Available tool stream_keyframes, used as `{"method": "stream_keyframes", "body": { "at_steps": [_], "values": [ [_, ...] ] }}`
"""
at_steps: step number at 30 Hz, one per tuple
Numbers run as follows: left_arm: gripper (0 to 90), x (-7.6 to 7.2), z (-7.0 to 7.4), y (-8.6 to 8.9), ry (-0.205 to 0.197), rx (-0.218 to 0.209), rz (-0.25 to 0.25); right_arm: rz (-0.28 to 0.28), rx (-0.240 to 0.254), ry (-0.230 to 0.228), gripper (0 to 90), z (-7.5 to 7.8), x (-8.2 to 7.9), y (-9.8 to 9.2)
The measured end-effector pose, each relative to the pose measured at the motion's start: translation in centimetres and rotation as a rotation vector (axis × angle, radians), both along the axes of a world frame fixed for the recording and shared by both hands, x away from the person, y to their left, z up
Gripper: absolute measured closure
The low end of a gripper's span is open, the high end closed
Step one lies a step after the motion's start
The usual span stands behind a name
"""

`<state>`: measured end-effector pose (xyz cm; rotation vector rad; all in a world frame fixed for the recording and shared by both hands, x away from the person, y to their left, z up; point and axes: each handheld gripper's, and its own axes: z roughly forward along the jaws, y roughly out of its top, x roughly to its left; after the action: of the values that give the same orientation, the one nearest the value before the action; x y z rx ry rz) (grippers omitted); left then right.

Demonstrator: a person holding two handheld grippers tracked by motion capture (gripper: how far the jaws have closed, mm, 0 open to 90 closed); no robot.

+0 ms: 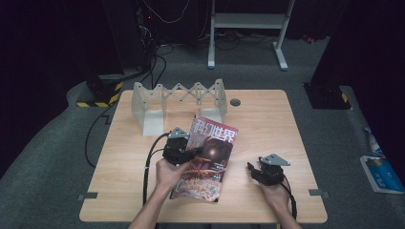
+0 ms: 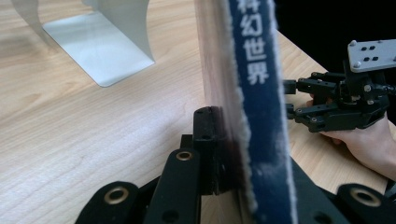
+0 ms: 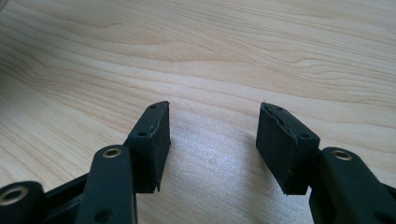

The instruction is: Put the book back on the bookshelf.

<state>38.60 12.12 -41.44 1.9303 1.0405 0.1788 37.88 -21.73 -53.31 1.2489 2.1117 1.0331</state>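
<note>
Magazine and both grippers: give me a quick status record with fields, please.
magazine: clamped at its left edge, lifted at a tilt off the table
left gripper: shut on the magazine
right gripper: open, nothing between the jaws, low over bare wood right of the magazine
rack: white folding rack at the far left of the table, no book in it

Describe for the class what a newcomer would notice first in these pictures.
First, the colourful magazine at the table's middle, its left edge clamped in the left tongs and lifted at a tilt. Next, the white expanding file rack standing at the table's far edge behind it. To the right, the right tongs rest open over bare wood, holding nothing.
</note>
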Motion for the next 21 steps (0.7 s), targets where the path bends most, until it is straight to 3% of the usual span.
{"method": "stream_keyframes", "body": {
  "at_steps": [21],
  "values": [
    [83.4,0.8,2.7,1.8,-0.01,0.044,0.037,0.007,-0.001,0.0,45.1,0.0,0.0,0.0]
  ]
}}
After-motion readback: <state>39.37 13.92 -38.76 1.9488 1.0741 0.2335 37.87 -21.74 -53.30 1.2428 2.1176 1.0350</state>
